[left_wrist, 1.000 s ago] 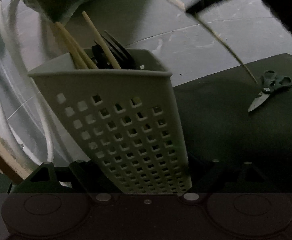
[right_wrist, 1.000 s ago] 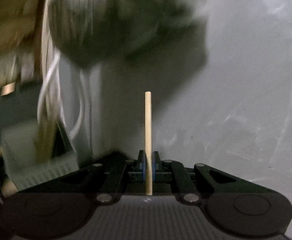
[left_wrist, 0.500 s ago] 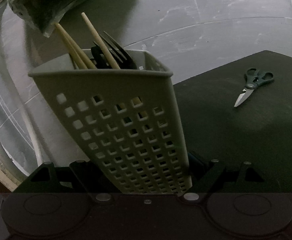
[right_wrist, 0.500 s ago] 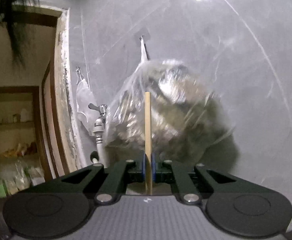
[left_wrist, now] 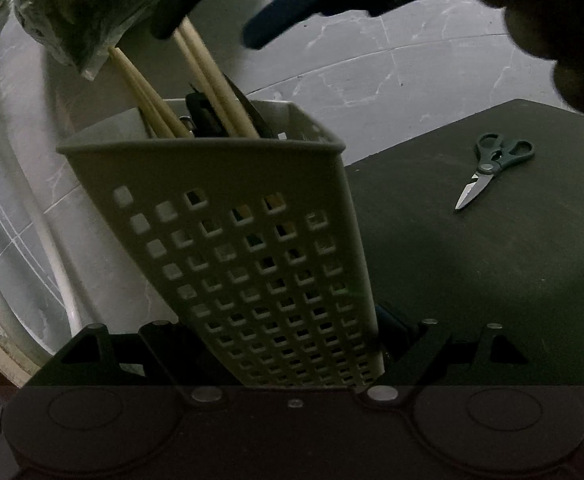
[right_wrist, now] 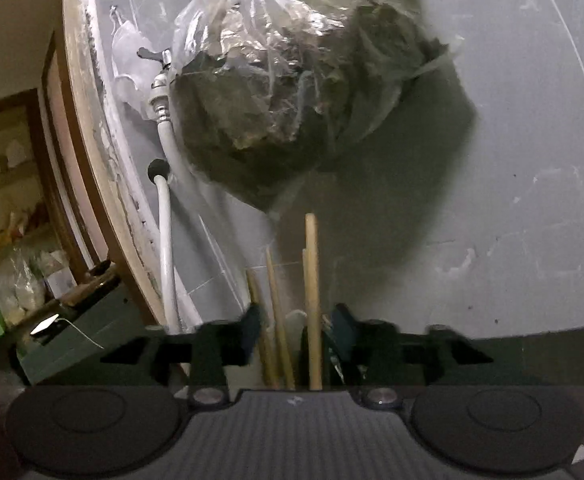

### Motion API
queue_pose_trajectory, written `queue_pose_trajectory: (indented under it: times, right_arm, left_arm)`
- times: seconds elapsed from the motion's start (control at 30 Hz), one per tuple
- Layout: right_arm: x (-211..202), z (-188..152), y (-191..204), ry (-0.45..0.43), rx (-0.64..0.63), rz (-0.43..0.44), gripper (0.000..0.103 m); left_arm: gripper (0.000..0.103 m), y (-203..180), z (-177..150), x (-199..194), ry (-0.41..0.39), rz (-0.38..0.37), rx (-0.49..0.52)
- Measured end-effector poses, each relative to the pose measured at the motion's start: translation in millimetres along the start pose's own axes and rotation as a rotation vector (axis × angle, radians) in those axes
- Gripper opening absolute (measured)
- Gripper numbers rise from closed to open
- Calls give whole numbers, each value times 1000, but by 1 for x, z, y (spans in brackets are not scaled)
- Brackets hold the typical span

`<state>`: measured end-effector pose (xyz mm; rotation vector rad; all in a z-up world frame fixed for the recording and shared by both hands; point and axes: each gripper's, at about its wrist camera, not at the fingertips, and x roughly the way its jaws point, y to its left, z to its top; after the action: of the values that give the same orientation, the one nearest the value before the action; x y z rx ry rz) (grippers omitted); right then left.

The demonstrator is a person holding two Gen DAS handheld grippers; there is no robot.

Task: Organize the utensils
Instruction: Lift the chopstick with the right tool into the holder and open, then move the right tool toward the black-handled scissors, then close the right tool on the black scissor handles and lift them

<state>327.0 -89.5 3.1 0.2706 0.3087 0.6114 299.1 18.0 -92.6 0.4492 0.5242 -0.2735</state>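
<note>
My left gripper [left_wrist: 292, 344] is shut on a grey perforated utensil basket [left_wrist: 244, 240] and holds it tilted at the table's left edge. Several wooden chopsticks [left_wrist: 208, 80] and dark cutlery [left_wrist: 204, 116] stand in it. My right gripper [right_wrist: 298, 332] is open above the basket; in the left wrist view its fingers [left_wrist: 284, 24] hang over the chopstick tops. The chopstick [right_wrist: 312, 300] stands free between its jaws, beside other chopsticks [right_wrist: 276, 320]. Green-handled scissors [left_wrist: 492, 168] lie on the dark table [left_wrist: 492, 280] at the right.
A clear plastic bag of dark greens [right_wrist: 300, 92] hangs on the grey wall just behind the basket. A tap with a white hose [right_wrist: 164, 184] runs down at the left, beside a wooden door frame [right_wrist: 80, 160]. Grey tiled floor [left_wrist: 372, 72] lies beyond the table.
My right gripper carried the chopstick over the basket, lowered it in among the others and opened its jaws. The left gripper kept holding the basket, nearly still.
</note>
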Motion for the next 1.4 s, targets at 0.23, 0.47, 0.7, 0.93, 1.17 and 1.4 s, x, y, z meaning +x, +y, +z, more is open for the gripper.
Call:
queue_pose_trajectory:
  times: [0.23,0.47,0.7,0.93,1.17,1.4]
  right_arm:
    - [-30,12,-14,-38,34,-80,87]
    - [-71,-2,-65,5,116,-333,97]
    - [-83,-26,-148,190,326,-627,97]
    - [-60,-21,-201,263,382,-658,100]
    - [-5,-3,-220,327,399,-675,100]
    - [21,-4,-229,392,373,-711,101]
  left_arm:
    - [86,-1,1,-1,7,7,-6]
    - [86,-6,6,2,28,24,-21]
    - [86,-10,13,5,60,43,-46]
    - [86,-14,18,9,76,70,-69]
    - [86,-18,21,11,89,89,-84]
    - [86,-21,24,12,99,102,-96]
